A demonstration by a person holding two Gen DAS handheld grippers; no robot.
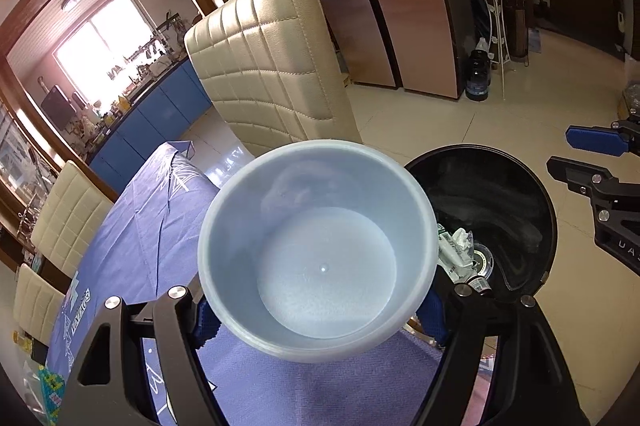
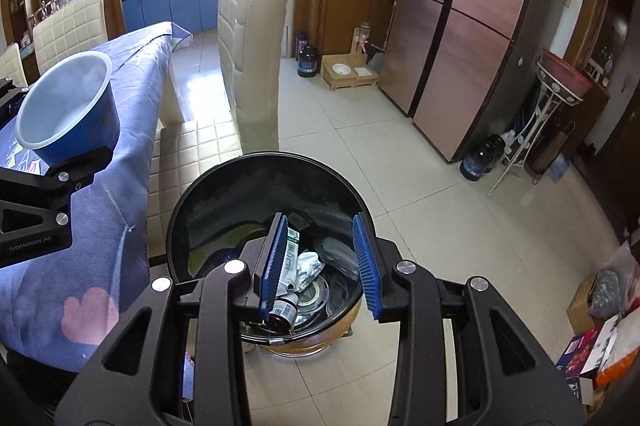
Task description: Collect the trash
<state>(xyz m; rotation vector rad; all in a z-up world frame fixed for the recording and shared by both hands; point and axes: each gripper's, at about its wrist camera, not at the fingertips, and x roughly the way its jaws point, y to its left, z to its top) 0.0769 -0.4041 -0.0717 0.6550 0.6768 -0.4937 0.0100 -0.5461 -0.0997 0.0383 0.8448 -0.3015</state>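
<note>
The left gripper [image 1: 316, 310] has its fingers closed on a cup [image 1: 318, 250], blue outside and white inside, held over the edge of the blue-clothed table [image 1: 148, 238] just beside the bin [image 1: 516, 209]. The right gripper [image 2: 320, 262] hangs over the bin, fingers [image 2: 274, 262] spread wide and holding nothing. Wrappers [image 2: 308, 266] and a small bottle [image 2: 282, 312] lie inside. A cream chair [image 2: 252, 45] stands behind.

One bowl [image 1: 316, 250], blue outside and white inside, sits at the frame's center. One black trash bin [image 2: 224, 201] stands at lower center, holding at least one small bottle [image 2: 285, 310] among the wrappers. Three cream padded chairs show: one [image 2: 252, 41] at upper center and two [image 2: 72, 21] at upper left. Two dark jugs stand on the floor, one [image 2: 308, 59] at upper center and one [image 2: 480, 155] at right. Two grippers are visible, the right gripper [image 2: 320, 262] and the left gripper [image 2: 52, 173].
</note>
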